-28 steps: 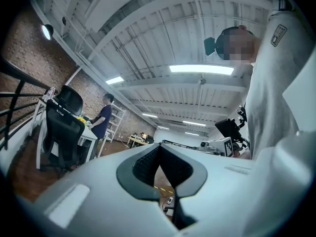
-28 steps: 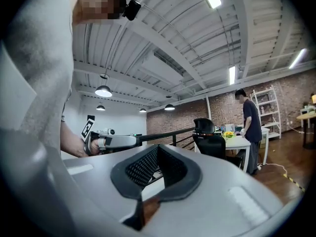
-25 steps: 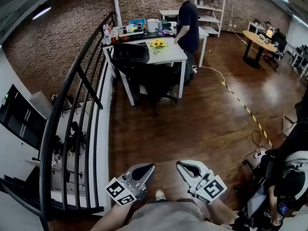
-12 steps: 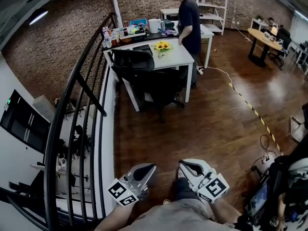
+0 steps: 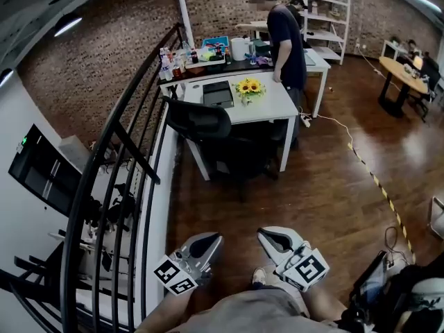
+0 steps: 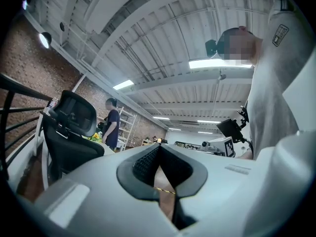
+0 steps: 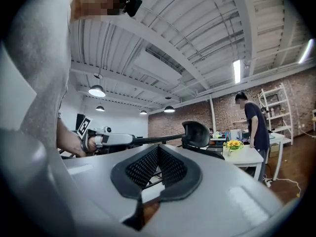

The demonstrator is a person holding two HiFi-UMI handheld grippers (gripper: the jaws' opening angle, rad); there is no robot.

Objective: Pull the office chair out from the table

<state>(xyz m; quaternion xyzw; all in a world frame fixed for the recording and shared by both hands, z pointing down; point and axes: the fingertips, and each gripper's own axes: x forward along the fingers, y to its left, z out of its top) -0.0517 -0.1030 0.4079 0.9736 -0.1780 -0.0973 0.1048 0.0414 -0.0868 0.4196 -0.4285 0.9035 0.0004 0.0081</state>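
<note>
Wooden floor [image 5: 326, 186] lies between the operator [image 5: 243, 316] and the chair [image 5: 201, 122], parked at the white bench [image 5: 274, 108]; the pull has not begun.

In the brick-walled office, the black chair stands at the bench's near-left side, seat apparently beneath the top and backrest at its edge, just beside a metal railing [image 5: 118, 158]. A bystander [image 5: 286, 30] stands at the bench's far side, near sunflowers [image 5: 250, 86]. The left tongs [image 5: 211, 240] and right tongs [image 5: 267, 236] are held low at the operator's waist, both closed on nothing and well apart from the chair. By this evidence none of the task is done: reaching the chair, gripping it and drawing it clear all remain.
</note>
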